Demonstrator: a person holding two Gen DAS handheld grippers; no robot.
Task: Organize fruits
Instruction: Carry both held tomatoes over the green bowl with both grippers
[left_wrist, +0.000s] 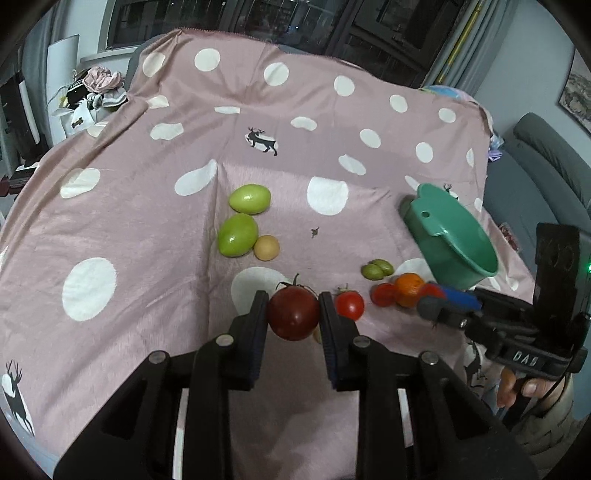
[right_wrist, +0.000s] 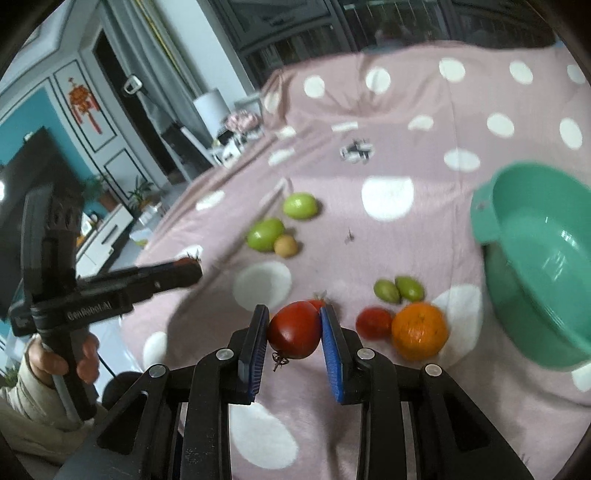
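My left gripper (left_wrist: 293, 308) is shut on a dark red tomato (left_wrist: 293, 313) with a stem, above the pink dotted cloth (left_wrist: 147, 229). My right gripper (right_wrist: 294, 325) is shut on a red tomato (right_wrist: 294, 334), stem downward. On the cloth lie two green mangoes (left_wrist: 249, 199) (left_wrist: 237, 235), a small tan fruit (left_wrist: 266, 247), two small green fruits (left_wrist: 376, 268), small red tomatoes (left_wrist: 349, 304) (right_wrist: 374, 323) and an orange (right_wrist: 419, 330). A green plastic basin (right_wrist: 535, 266) stands tilted at the right.
The cloth covers a raised surface that drops off at the left and near edges. A grey sofa (left_wrist: 546, 155) is at the right. Bags and clutter (left_wrist: 92, 96) sit beyond the far left corner. A TV and cabinet (right_wrist: 33, 177) stand at the left.
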